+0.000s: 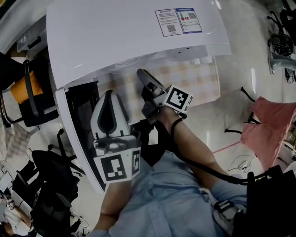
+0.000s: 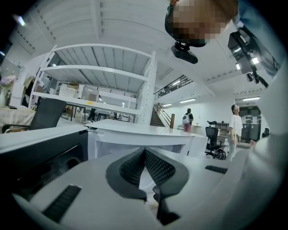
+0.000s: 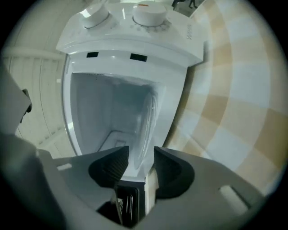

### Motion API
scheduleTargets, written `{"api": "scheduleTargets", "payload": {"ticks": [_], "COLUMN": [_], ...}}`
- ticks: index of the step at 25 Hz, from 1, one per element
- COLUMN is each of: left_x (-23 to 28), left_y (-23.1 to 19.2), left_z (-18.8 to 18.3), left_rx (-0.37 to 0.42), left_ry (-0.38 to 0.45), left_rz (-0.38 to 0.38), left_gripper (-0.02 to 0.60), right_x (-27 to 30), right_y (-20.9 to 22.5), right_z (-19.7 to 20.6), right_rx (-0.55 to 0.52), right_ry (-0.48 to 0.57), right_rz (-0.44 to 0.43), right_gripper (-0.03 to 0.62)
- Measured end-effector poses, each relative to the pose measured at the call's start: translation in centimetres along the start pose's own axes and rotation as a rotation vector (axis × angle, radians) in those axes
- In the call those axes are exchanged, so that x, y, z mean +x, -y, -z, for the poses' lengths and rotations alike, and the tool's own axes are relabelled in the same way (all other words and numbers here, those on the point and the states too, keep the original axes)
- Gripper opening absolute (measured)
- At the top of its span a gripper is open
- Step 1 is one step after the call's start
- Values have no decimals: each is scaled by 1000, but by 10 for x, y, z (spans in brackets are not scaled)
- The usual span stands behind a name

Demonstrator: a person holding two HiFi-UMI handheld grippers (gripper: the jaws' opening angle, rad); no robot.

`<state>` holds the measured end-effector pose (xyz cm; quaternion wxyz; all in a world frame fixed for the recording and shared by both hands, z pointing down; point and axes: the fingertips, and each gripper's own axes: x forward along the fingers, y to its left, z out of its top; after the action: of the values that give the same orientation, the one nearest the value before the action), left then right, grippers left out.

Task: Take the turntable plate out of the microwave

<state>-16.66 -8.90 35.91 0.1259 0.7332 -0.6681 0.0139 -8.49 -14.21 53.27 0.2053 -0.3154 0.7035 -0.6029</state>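
Note:
The white microwave (image 1: 138, 32) stands on a checked cloth, its black door (image 1: 81, 115) swung open to the left. My right gripper (image 1: 141, 73) reaches level toward the cavity. In the right gripper view, which is turned on its side, the cavity (image 3: 108, 112) is open and the clear glass turntable plate (image 3: 147, 121) shows edge-on. Its rim lies in the gap of my right gripper (image 3: 141, 157), whose jaws stand open, apart from the glass. My left gripper (image 1: 109, 94) hangs over the door, shut and empty; in its own view the left gripper (image 2: 144, 152) points past the microwave (image 2: 135, 134).
The beige checked tablecloth (image 1: 194, 78) extends to the right of the microwave. Two white knobs (image 3: 150, 13) sit on the control panel. Black chairs (image 1: 32, 97) stand at the left and a pink cloth (image 1: 273, 125) at the right. White shelving (image 2: 103, 76) and distant people (image 2: 234, 123) are behind.

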Motion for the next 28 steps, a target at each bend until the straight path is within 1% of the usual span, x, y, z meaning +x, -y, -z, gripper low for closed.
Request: {"api": "scheduleTargets", "payload": {"ticks": [2, 3, 7, 8, 10, 12, 13, 19, 24, 28], "left_x": [1, 2, 6, 7, 8, 8, 8, 7, 3, 1], "left_y": [0, -1, -4, -6, -8, -10, -11, -11, -9, -5], "left_z": [0, -1, -3, -3, -3, -2, -2, 0, 2, 2], "left_rx": [10, 14, 23, 24, 26, 25, 24, 20, 15, 17], "left_ry": [-4, -5, -3, -3, -5, -7, -9, -14, -18, -11], "left_rz": [3, 3, -2, -4, -8, -9, -10, -4, 5, 18], "left_gripper": [8, 8, 8, 8, 8, 8, 8, 8, 8, 8], "right_x": [7, 11, 24, 25, 24, 25, 26, 18, -3, -12], "right_y": [8, 10, 14, 16, 19, 16, 14, 8, 13, 13], "right_z": [1, 1, 1, 1, 2, 1, 2, 7, 16, 20], "right_rx": [53, 63, 66, 67, 63, 44, 38, 34, 42, 31], "right_ry": [18, 18, 15, 18, 23, 22, 21, 20, 25, 24], "right_rz": [25, 30, 33, 37, 36, 14, 8, -35, -22, -39], "right_gripper": [170, 170, 169, 155, 103, 80, 50, 38, 36, 37]}}
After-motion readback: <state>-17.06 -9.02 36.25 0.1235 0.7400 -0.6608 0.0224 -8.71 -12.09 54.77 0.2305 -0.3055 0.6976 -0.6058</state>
